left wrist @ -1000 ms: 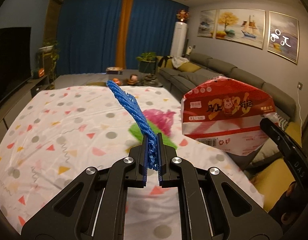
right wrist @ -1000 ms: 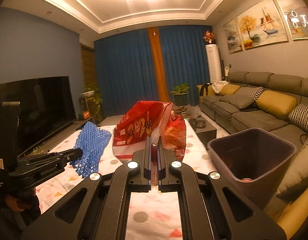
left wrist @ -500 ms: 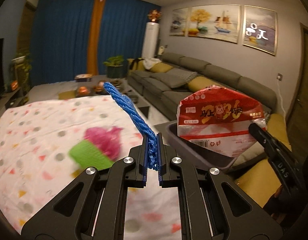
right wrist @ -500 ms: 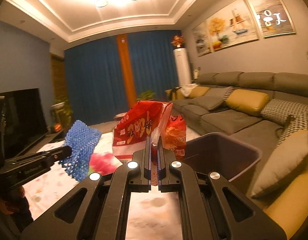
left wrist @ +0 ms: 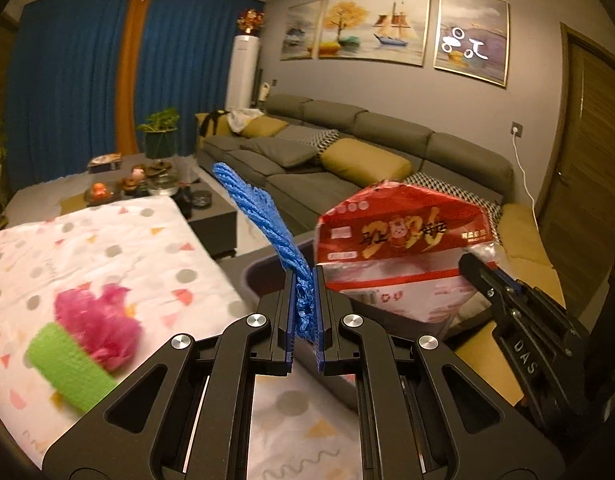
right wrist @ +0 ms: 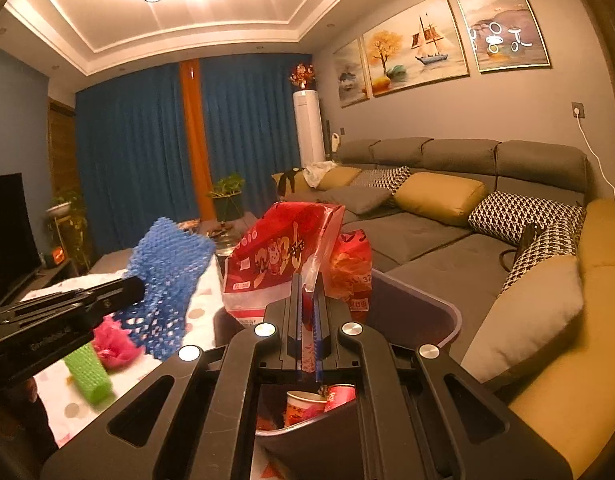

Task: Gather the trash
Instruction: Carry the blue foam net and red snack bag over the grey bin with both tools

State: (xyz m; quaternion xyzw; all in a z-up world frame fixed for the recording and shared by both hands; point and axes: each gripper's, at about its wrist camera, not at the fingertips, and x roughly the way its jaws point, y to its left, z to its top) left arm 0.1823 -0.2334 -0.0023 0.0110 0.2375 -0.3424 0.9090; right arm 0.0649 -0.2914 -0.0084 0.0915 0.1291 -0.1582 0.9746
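Observation:
My left gripper (left wrist: 305, 280) is shut on a blue foam net (left wrist: 263, 216), held upright over the table's right edge; it also shows in the right wrist view (right wrist: 167, 280). My right gripper (right wrist: 307, 280) is shut on a red plastic bag (right wrist: 283, 260), held above the dark trash bin (right wrist: 439, 312). The bag (left wrist: 403, 248) hangs right of the net in the left wrist view, hiding most of the bin (left wrist: 259, 268). A paper cup (right wrist: 303, 404) and red trash lie inside the bin.
A pink foam net (left wrist: 99, 316) and a green foam roll (left wrist: 67, 364) lie on the patterned tablecloth (left wrist: 107, 248). A grey sofa with yellow cushions (right wrist: 439, 196) runs along the right. A low coffee table (left wrist: 211, 216) stands beyond.
Both grippers have swung right from over the table toward the bin, carrying the net and the bag. The bin's inside now shows under my right gripper.

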